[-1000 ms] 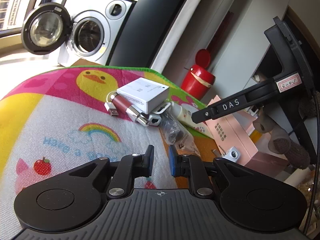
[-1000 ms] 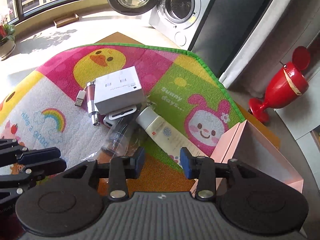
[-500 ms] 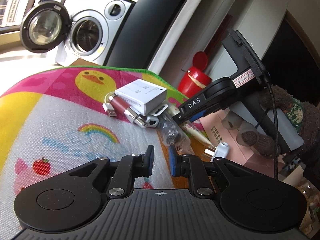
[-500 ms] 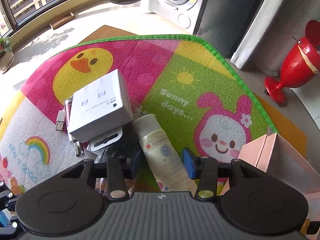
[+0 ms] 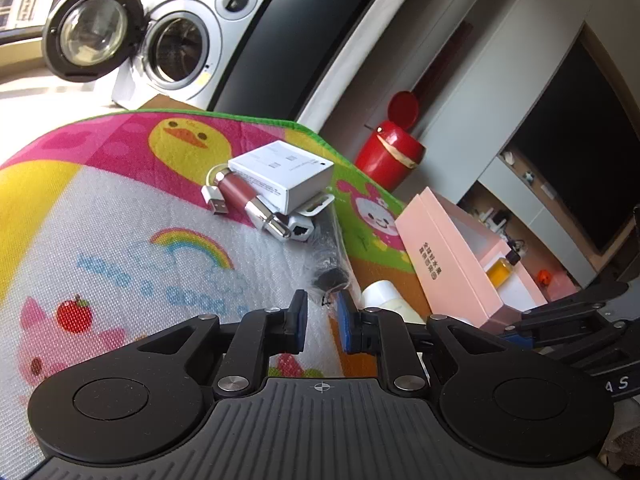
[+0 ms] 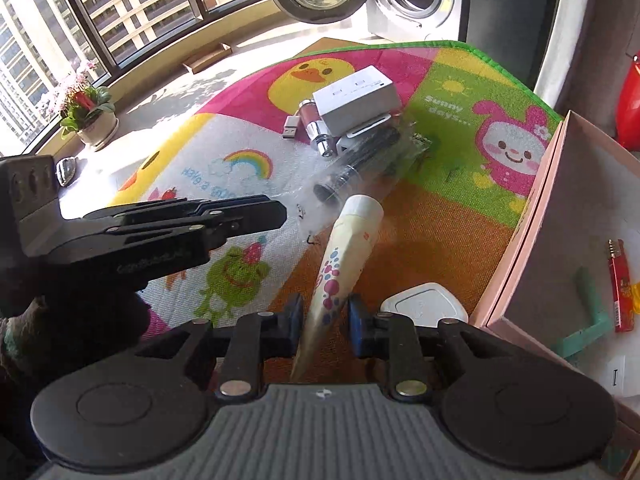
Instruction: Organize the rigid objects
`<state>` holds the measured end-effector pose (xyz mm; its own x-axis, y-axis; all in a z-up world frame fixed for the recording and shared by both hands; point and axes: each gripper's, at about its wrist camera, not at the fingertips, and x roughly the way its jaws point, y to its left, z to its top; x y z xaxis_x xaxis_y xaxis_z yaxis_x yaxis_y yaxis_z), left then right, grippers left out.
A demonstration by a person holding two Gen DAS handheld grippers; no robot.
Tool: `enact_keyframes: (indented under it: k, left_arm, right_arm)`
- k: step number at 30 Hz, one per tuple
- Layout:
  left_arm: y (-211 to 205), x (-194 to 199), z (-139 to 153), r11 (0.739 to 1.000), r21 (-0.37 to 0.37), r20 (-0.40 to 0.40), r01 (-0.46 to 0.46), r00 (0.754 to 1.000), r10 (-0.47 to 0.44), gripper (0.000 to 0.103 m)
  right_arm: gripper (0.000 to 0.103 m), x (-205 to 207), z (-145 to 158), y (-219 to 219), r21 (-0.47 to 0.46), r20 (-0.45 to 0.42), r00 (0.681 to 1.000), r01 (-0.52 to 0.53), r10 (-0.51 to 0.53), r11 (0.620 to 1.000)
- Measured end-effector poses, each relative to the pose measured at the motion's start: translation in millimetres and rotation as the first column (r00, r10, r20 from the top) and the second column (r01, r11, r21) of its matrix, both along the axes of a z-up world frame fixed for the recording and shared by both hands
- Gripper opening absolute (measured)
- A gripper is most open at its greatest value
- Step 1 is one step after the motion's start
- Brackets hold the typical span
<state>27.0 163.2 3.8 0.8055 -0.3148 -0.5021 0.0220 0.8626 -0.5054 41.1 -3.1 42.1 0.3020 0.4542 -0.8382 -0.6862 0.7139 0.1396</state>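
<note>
The right gripper pinches the flat tail of a cream squeeze tube with pink dots. The tube's white cap points away, toward a white cardboard box, above the bright cartoon play mat. The left gripper has a small gap between its fingers and holds nothing.

Washing machine: you see it beyond the mat, its round door swung open to the left.
Play mat: cartoon duck, rainbow and rabbit prints with a green edge; it covers the surface before you.
Red bin: stands on the floor past the mat's far corner, lid up.
Potted plant: sits by the window on your left.
Television: dark screen at far right.
</note>
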Motion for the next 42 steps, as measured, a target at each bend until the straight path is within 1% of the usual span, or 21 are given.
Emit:
enact_keyframes:
  k: [2,3,4,6,9,11,12,13,15,17,20,21,22,25,28,32,35,36,39,40,42]
  left_arm:
    - [-3.3,0.2,3.1,1.0,-0.012,-0.027,0.008,1.0,-0.009,0.018]
    - [-5.4,-1.1,5.1,1.0,-0.02,-0.034,0.012,0.999,-0.013,0.018]
    - [-7.2,-2.5,7.3,1.0,-0.027,-0.038,0.013,0.999,-0.014,0.018]
    - [-13.1,-4.3,13.7,1.0,-0.019,-0.033,0.016,0.999,-0.016,0.018]
    - [-31.2,-10.8,25.5,0.997,0.077,-0.015,0.024,1.0,-0.023,0.018]
    - [-40.6,-15.9,29.8,0.988,0.155,-0.011,0.024,1.0,-0.023,0.018]
    - [-43.6,-18.6,30.4,0.983,0.184,-0.013,0.025,1.0,-0.023,0.018]
    - [-46.1,-21.5,30.6,0.977,0.213,-0.017,0.029,1.0,-0.025,0.018]
    - [-47.0,-26.9,29.8,0.969,0.244,-0.04,0.048,0.998,-0.039,0.018]
    - [-45.0,-31.0,28.3,0.965,0.257,-0.057,0.048,0.998,-0.035,0.018]
    - [-39.1,-34.4,25.6,0.968,0.248,-0.07,0.029,0.997,-0.012,0.018]
    - [-37.1,-35.0,25.4,0.971,0.239,-0.075,0.026,0.997,-0.009,0.018]
    - [-36.2,-35.8,25.4,0.972,0.233,-0.077,0.027,0.997,-0.009,0.018]
    - [-36.5,-38.2,26.7,0.974,0.224,-0.076,0.042,0.997,-0.025,0.018]
    - [-41.7,-35.8,27.1,0.974,0.219,-0.077,0.059,0.996,-0.043,0.018]
    - [-59.6,-25.5,25.7,0.973,0.21,-0.081,0.09,0.994,-0.075,0.018]
    - [-78.2,-14.0,23.0,0.967,0.231,-0.088,0.109,0.992,-0.091,0.018]
    - [-84.2,-9.5,21.0,0.961,0.252,-0.103,0.11,0.991,-0.087,0.018]
    - [-97.7,-2.1,19.6,0.946,0.313,-0.079,0.089,0.995,-0.067,0.023]
    - [-100.4,-0.2,19.7,0.943,0.32,-0.078,0.087,0.995,-0.065,0.023]
    - [-105.6,2.5,19.8,0.943,0.318,-0.077,0.099,0.994,-0.079,0.023]
  right_arm:
    - [0.046,-23.2,14.0,-15.4,0.042,0.078,0.997,-0.009,0.006,0.999]
    - [0.059,-32.1,19.2,-22.5,0.051,0.128,0.992,0.001,-0.008,0.999]
    - [0.065,-43.2,25.2,-31.4,0.056,0.202,0.979,0.018,-0.029,0.998]
    - [0.066,-55.8,28.4,-44.7,0.048,0.318,0.945,0.061,-0.073,0.997]
    - [0.066,-59.3,17.7,-52.5,0.058,0.377,0.914,0.135,-0.147,0.989]
    - [0.061,-55.9,3.4,-52.7,0.086,0.404,0.888,0.205,-0.222,0.975]
    - [0.053,-56.5,-3.2,-49.6,0.088,0.429,0.873,0.215,-0.232,0.973]
    - [0.048,-58.2,-10.1,-43.4,0.071,0.467,0.857,0.208,-0.217,0.976]
    - [0.047,-63.1,-21.7,-27.0,-0.002,0.571,0.808,0.178,-0.145,0.984]
    - [0.043,-59.6,-28.9,-13.2,-0.064,0.619,0.782,0.153,-0.081,0.986]
    - [0.039,-35.3,-32.9,2.7,-0.094,0.593,0.803,0.146,-0.062,0.985]
    - [0.032,-26.9,-33.1,5.6,-0.097,0.579,0.812,0.158,-0.073,0.983]
    - [0.024,-20.1,-33.0,7.0,-0.1,0.556,0.826,0.174,-0.09,0.98]
    - [0.021,-17.6,-29.3,-3.1,-0.06,0.449,0.886,0.164,-0.12,0.985]
    - [0.021,-44.6,-27.8,-23.4,-0.033,0.479,0.869,0.163,-0.127,0.986]
    - [0.021,-73.8,-27.0,-55.9,-0.019,0.446,0.881,0.185,-0.158,0.983]
    - [0.022,-90.9,-35.3,-76.8,-0.029,0.457,0.871,0.218,-0.18,0.976]
    - [0.026,-94.4,-36.9,-82.3,-0.027,0.458,0.869,0.226,-0.188,0.974]
    - [0.06,-105.7,-41.5,-101.1,0.008,0.447,0.862,0.264,-0.24,0.964]
    - [0.068,-108.2,-42.2,-105.7,0.026,0.448,0.856,0.276,-0.258,0.961]
    - [0.069,-110.4,-44.0,-111.4,0.052,0.447,0.847,0.296,-0.287,0.954]
